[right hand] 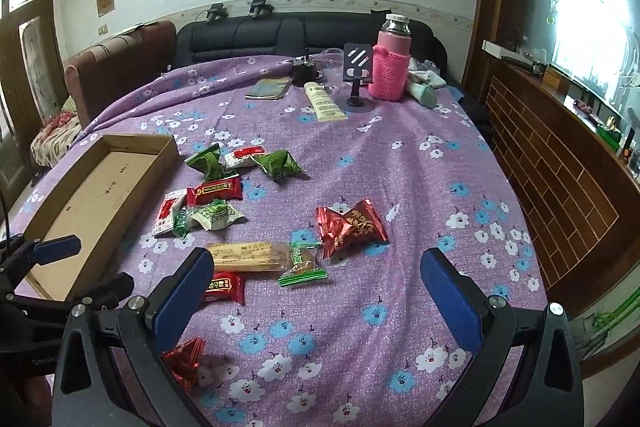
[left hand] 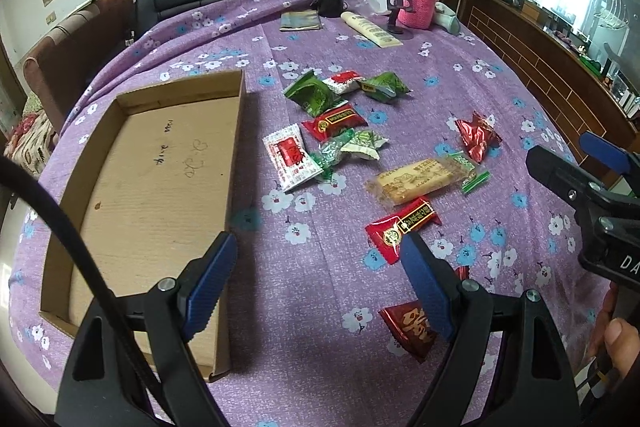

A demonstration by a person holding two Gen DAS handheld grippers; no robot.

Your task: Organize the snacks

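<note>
The table [left hand: 320,307] was the largest thing, covered with a purple cloth with white and blue flowers. On its left part lay one flat cardboard box [left hand: 160,187], open on top, with nothing inside except some handwriting on the bottom.

The left tool [left hand: 320,267] was wide open and held nothing; its left finger stood over the near right corner of the box, its right finger just beside a red packet. The right tool [right hand: 318,291] was also wide open and held nothing, hanging over the cloth near the front edge.

At the far end of the table stood one bottle in a pink knitted sleeve [right hand: 391,67], one dark phone stand [right hand: 357,67], one cream tube [right hand: 324,103] lying flat, and one small booklet [right hand: 269,89].

The snacks lay loose on the cloth, all to the right of the box and none in it. I counted about twelve, though some overlap. There was one long beige bar [left hand: 416,181], with one small packet with green ends [right hand: 302,265] touching its right end. There were two flat red packets with a gold label [left hand: 400,231], one near the bar and one further back. Two shiny red packets [right hand: 348,227] lay apart, one on the right and one near the front edge. Two dark green packets [left hand: 310,93] lay at the back with one small white and red packet [left hand: 340,81] between them. One more white and red packet [left hand: 292,157] lay near the box, touching two pale green packets [left hand: 362,143].
</note>
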